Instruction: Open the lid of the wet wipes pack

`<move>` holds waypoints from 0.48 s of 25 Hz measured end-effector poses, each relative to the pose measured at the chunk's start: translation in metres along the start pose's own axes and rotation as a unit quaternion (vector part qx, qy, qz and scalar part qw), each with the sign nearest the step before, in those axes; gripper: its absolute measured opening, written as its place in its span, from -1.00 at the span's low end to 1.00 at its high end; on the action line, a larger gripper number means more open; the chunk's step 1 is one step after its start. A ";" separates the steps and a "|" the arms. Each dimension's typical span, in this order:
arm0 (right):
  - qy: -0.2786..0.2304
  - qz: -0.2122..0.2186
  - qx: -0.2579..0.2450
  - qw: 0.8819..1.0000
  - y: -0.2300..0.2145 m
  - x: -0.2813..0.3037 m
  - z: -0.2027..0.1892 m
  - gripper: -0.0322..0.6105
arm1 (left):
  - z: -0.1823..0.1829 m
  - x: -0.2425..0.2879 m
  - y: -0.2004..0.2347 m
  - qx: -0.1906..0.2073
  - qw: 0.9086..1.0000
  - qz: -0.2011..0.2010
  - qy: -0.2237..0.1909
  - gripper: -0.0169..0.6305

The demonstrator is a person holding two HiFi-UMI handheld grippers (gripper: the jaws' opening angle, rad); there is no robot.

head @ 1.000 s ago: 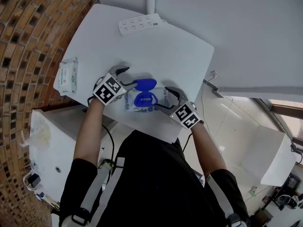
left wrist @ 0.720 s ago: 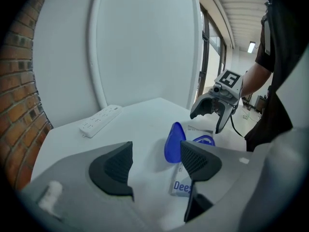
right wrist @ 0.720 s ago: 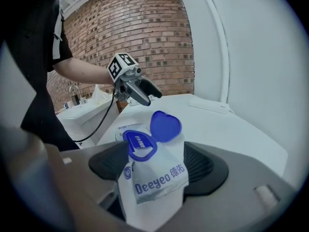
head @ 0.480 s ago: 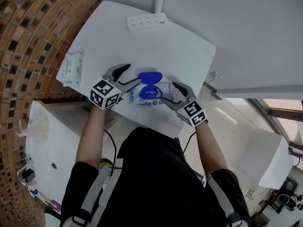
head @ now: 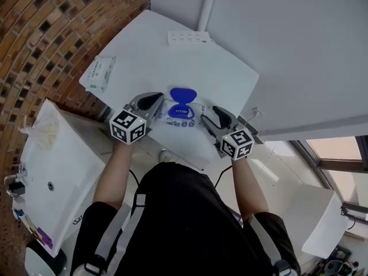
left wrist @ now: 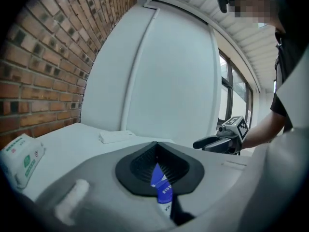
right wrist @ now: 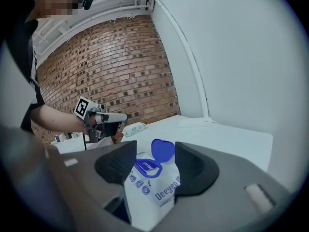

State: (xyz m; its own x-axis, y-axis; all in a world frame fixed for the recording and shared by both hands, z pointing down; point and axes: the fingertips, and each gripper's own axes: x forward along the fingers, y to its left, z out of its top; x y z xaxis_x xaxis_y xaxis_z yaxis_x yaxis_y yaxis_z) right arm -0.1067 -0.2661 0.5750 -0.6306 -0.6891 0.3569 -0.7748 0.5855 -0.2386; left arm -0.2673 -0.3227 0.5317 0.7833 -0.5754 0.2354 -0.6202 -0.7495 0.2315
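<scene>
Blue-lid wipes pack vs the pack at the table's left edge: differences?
The blue-lidded pack has its lid flipped open and blue print; the green-printed pack shows no raised lid, green print. The blue-lidded pack is by the table's near edge, the green-printed pack by its left edge. Both are soft white packs.

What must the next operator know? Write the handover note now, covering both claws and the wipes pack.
Left claw: shut, pinching the left end of the wet wipes pack.
Right claw: jaws have just been closing with the pack's right end between them; it looks gripped.
Blue lid: flipped fully open, pointing away from the person.
Done: lid opened.
Left: nothing more on the lid; release the pack.
Spare pack: lying at the table's left edge, away from both claws.
</scene>
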 end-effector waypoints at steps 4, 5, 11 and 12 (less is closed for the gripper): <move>-0.016 -0.007 -0.014 1.000 -0.001 -0.032 0.010 -0.12 | 0.014 -0.019 -0.022 0.001 0.999 0.031 -0.035 -0.94; -0.017 -0.006 -0.021 1.000 0.001 -0.042 0.012 -0.12 | 0.019 -0.026 -0.027 0.003 0.998 0.043 -0.047 -0.94; -0.019 0.011 -0.068 0.997 0.014 -0.099 0.012 -0.13 | 0.027 -0.056 -0.063 0.020 0.990 0.108 -0.087 -0.94; -0.023 0.011 -0.067 0.997 0.014 -0.108 0.010 -0.14 | 0.024 -0.059 -0.073 0.021 0.990 0.110 -0.088 -0.94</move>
State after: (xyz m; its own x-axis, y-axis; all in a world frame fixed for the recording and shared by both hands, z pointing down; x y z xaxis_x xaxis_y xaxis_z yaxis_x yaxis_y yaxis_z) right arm -0.0498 -0.1881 0.5241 -0.6510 -0.6923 0.3113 -0.7499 0.6500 -0.1226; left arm -0.2667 -0.2422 0.4779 0.6272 -0.7715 0.1064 -0.7771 -0.6107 0.1523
